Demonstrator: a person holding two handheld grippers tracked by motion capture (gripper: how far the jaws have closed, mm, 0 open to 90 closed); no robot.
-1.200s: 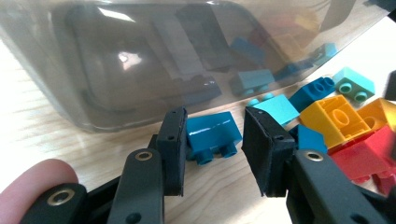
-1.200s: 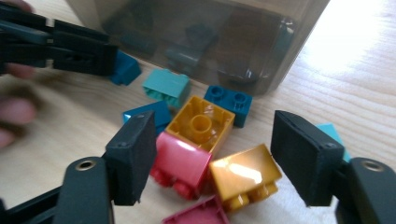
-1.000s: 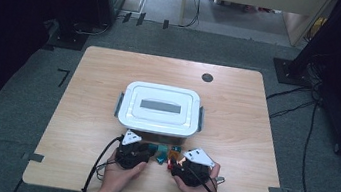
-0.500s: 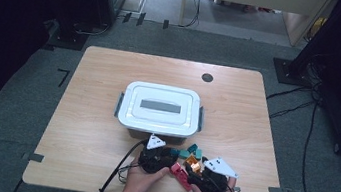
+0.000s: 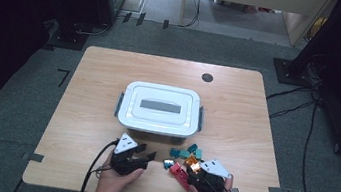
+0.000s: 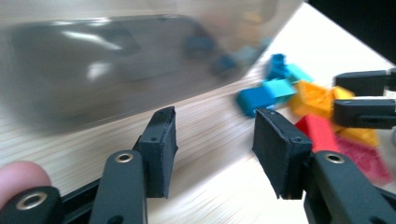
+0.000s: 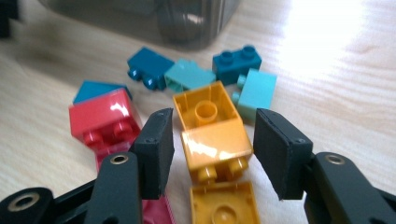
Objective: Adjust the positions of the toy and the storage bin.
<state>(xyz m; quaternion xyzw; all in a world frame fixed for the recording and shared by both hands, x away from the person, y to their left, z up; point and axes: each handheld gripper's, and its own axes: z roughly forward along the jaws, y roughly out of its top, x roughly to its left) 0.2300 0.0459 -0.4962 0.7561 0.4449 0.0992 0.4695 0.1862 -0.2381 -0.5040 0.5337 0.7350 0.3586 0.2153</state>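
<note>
We judged the step in hand to be the pick-up of the orange brick (image 7: 215, 135), which lay on the counter (image 5: 92, 100) at the lower centre of the right gripper view, between the right tool's (image 7: 212, 151) two pads but touched by neither. In the high view that brick sat at the lower right of the frame, in a small heap of bricks just in front of the closed white box (image 5: 159, 109). The right tool's jaws had just been closing and stood about half way in, with a visible gap on each side of the brick.

To do it well, we thought we should centre the brick between the pads so both flat sides met at once, and close squarely on the smooth walls rather than on the studs. The red brick (image 7: 103, 119) lay touching the left pad's side, and a second orange piece (image 7: 224, 205) lay just below, so a slanted approach risked nudging either one or trapping it.

The left tool (image 5: 142, 156) rested low at the lower centre of the high view, angled toward the heap, with the hand behind it. Its jaws had just been opening; they stood half apart with nothing between them but bare wood, and the blue bricks (image 6: 268, 91) lay beyond them.
</note>
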